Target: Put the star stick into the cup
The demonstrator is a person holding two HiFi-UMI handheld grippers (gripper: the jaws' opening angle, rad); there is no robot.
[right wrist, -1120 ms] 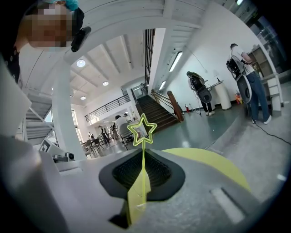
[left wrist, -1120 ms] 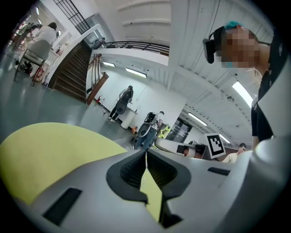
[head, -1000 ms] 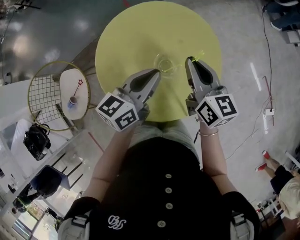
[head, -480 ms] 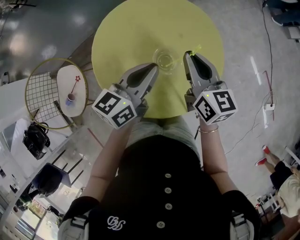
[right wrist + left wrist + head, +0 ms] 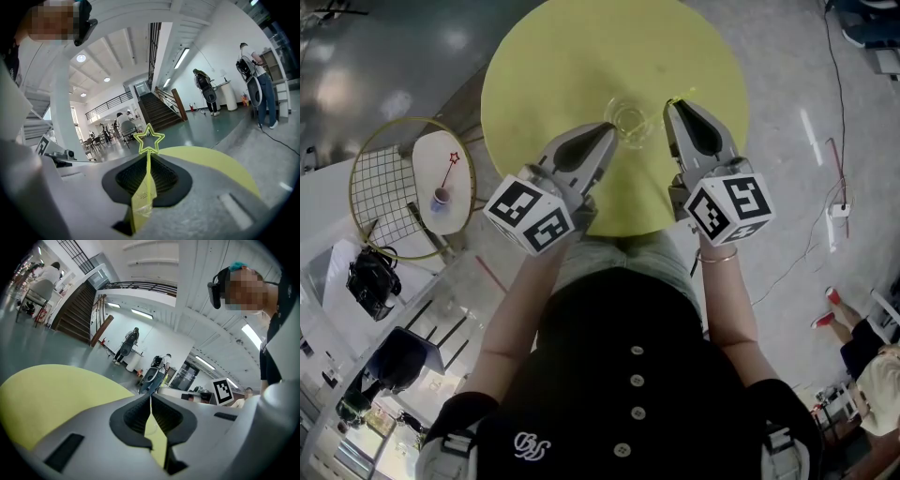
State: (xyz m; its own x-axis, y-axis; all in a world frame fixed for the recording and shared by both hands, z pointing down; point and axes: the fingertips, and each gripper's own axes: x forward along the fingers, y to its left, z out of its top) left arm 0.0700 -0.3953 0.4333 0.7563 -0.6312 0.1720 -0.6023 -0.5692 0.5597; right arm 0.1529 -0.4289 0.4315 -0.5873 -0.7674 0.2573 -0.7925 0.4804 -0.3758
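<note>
The yellow desk (image 5: 572,56) lies open across its far half and both flanks. The glass cup (image 5: 630,120) stands near the middle, its mouth free from above. The left gripper (image 5: 609,131) crowds its left rim. The right gripper (image 5: 670,105), fingers pinching the star stick (image 5: 149,157), is just beside its right.

We see the yellow-green star stick (image 5: 148,172) pinched in the right gripper (image 5: 149,157), star outward, just beside the clear upright cup (image 5: 629,120).
</note>
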